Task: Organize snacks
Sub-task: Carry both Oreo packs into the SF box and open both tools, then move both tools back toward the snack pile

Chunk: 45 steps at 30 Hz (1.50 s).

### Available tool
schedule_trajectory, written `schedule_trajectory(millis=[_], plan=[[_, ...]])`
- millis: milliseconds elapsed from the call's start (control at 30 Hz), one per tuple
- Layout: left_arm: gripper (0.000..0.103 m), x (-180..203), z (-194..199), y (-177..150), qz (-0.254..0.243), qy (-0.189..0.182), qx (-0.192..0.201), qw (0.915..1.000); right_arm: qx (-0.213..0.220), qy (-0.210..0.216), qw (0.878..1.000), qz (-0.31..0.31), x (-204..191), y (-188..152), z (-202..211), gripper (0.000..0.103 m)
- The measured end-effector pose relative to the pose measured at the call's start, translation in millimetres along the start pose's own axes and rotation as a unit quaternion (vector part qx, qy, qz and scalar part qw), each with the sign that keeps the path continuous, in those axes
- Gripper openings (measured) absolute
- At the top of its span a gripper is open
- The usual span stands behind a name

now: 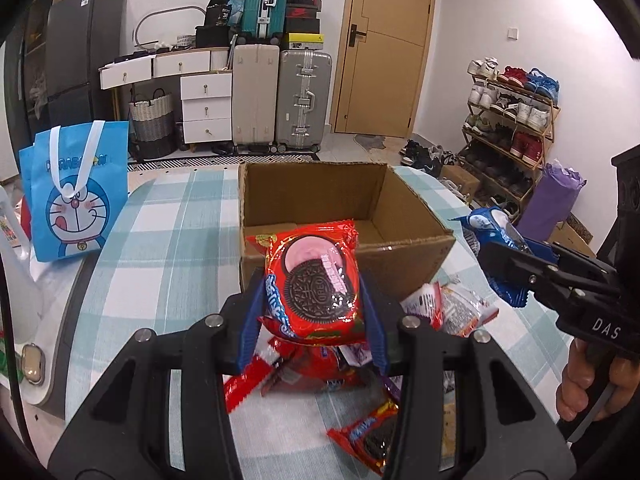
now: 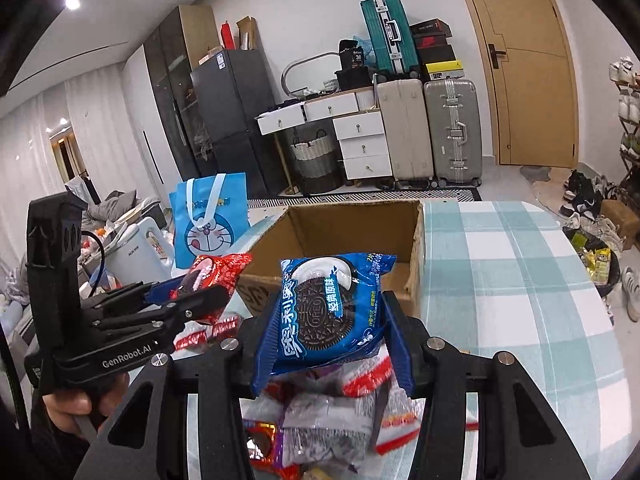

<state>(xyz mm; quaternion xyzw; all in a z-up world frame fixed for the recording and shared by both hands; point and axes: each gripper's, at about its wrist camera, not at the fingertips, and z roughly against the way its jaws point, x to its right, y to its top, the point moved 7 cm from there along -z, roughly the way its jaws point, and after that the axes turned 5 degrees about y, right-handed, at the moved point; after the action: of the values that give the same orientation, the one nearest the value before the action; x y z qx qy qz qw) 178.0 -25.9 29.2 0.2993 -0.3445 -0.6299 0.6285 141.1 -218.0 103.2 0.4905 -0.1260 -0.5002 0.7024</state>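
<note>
With your left gripper (image 1: 316,300) clamped on the red cookie pack (image 1: 316,280) and your right gripper (image 2: 334,332) on the blue cookie pack (image 2: 328,308), squeeze these light, crinkly, breakable packets gently at their edges.

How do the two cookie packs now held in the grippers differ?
The red Oreo pack sits in the left gripper; the blue Oreo pack sits in the right gripper. The red pack shows pink cream, the blue pack white cream. Both are clamped by the jaws, lifted above the snack pile, in front of the cardboard box.
</note>
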Motion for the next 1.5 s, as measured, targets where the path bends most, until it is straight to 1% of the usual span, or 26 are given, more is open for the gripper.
schedule_trajectory(millis=[167, 300, 467, 667, 900, 967, 1033, 1100, 1167, 1200, 1233, 1267, 1300, 1333, 1367, 1400, 1433, 1500], plan=[[0.041, 1, -17, 18, 0.001, 0.002, 0.001, 1.0000, 0.000, 0.008, 1.000, -0.017, 5, 12, -16, 0.049], [0.041, 3, -32, 31, 0.002, 0.005, 0.000, 1.0000, 0.007, -0.005, 1.000, -0.022, 11, 17, -33, 0.049], [0.041, 5, -52, 40, -0.002, 0.013, -0.002, 0.9999, 0.003, -0.008, 1.000, -0.030, 16, 20, -53, 0.049], [0.041, 4, -76, 43, -0.005, 0.019, -0.012, 0.9997, -0.009, -0.006, 0.999, -0.045, 24, 23, -72, 0.049], [0.042, 4, -89, 41, -0.014, 0.029, -0.012, 0.9994, -0.019, -0.014, 0.998, -0.053, 31, 23, -86, 0.049], [0.042, 5, -92, 39, -0.018, 0.033, -0.018, 0.9991, -0.020, -0.016, 0.998, -0.055, 31, 23, -88, 0.049], [0.042, 4, -95, 37, -0.019, 0.034, -0.024, 0.9989, -0.019, -0.019, 0.998, -0.055, 32, 22, -86, 0.052], [0.042, 3, -95, 35, -0.020, 0.035, -0.027, 0.9988, -0.016, -0.027, 0.999, -0.039, 31, 23, -82, 0.053], [0.046, 3, -93, 34, -0.020, 0.031, -0.029, 0.9989, -0.012, -0.031, 0.999, -0.029, 30, 23, -76, 0.056], [0.047, 3, -92, 33, -0.021, 0.029, -0.031, 0.9989, -0.010, -0.032, 0.999, -0.028, 30, 22, -72, 0.064], [0.055, 2, -89, 32, -0.021, 0.029, -0.032, 0.9989, -0.009, -0.030, 0.999, -0.028, 31, 21, -68, 0.072], [0.066, 1, -86, 31, -0.021, 0.031, -0.030, 0.9988, -0.008, -0.027, 0.999, -0.030, 31, 20, -62, 0.076], [0.071, 0, -82, 31, -0.020, 0.035, -0.026, 0.9988, -0.007, -0.028, 0.999, -0.030, 33, 19, -58, 0.085], [0.081, -3, -77, 31, -0.019, 0.041, -0.020, 0.9988, -0.007, -0.032, 0.999, -0.029, 34, 18, -55, 0.089], [0.085, -4, -72, 31, -0.019, 0.041, -0.013, 0.9989, -0.007, -0.036, 0.999, -0.026, 34, 17, -50, 0.096], [0.085, -5, -67, 30, -0.019, 0.039, -0.011, 0.9990, -0.006, -0.040, 0.999, -0.023, 35, 15, -45, 0.100], [0.085, -6, -63, 29, -0.019, 0.035, -0.012, 0.9991, -0.006, -0.041, 0.999, -0.022, 35, 13, -41, 0.102], [0.088, -10, -54, 25, -0.019, 0.035, -0.014, 0.9991, -0.011, -0.041, 0.999, -0.019, 35, 7, -33, 0.102]])
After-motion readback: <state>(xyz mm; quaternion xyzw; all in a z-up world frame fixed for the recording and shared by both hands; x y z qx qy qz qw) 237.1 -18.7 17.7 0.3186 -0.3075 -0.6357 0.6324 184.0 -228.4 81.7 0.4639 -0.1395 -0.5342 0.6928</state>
